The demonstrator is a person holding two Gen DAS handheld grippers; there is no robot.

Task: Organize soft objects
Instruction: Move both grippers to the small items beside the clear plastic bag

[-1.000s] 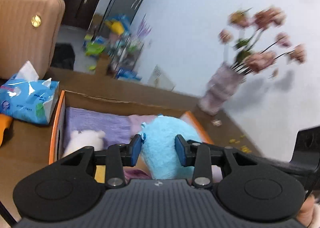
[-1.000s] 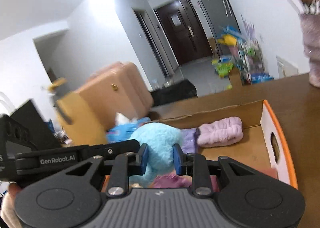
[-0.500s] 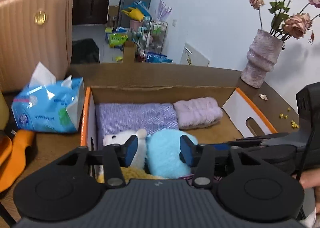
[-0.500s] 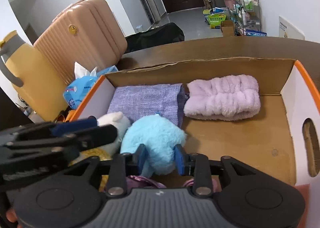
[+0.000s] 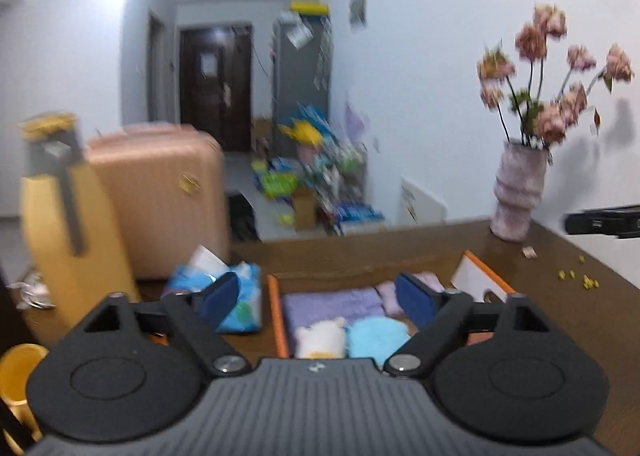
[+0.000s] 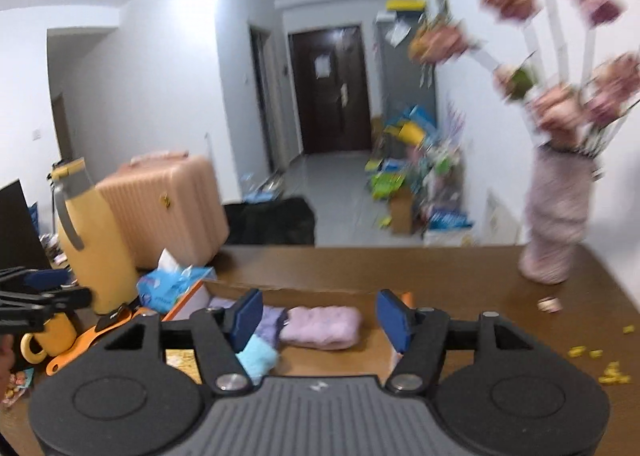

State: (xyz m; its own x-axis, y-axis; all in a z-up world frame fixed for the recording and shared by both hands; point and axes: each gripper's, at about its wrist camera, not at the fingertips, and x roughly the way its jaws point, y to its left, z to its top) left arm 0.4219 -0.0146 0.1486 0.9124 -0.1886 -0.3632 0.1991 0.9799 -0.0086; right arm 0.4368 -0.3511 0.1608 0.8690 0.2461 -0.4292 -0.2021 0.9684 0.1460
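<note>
An orange-rimmed cardboard box (image 5: 274, 312) (image 6: 188, 296) lies on the brown table. In it lie a blue plush (image 5: 376, 338) (image 6: 258, 358), a white plush (image 5: 320, 340), a folded purple cloth (image 5: 332, 302) (image 6: 268, 322) and a pink fluffy roll (image 6: 322, 326) (image 5: 430, 280). My left gripper (image 5: 318, 300) hangs above the box's near end, its jaws opening wide, with nothing between them. The jaws of my right gripper (image 6: 322, 316) are opening too, above the box, and hold nothing. The left gripper's fingers (image 6: 44, 298) show at the left edge of the right wrist view.
A blue tissue pack (image 5: 236, 306) (image 6: 172, 284) sits left of the box. A yellow jug (image 5: 68, 236) (image 6: 94, 252) and a yellow mug (image 6: 48, 338) stand further left, a pink suitcase (image 5: 164, 192) behind. A vase of flowers (image 5: 518, 192) (image 6: 556, 224) stands at the back right, crumbs (image 6: 600, 360) nearby.
Both grippers let go of the blue plush, which now lies in the box, and rose and pulled back. Their jaws spread wide.
</note>
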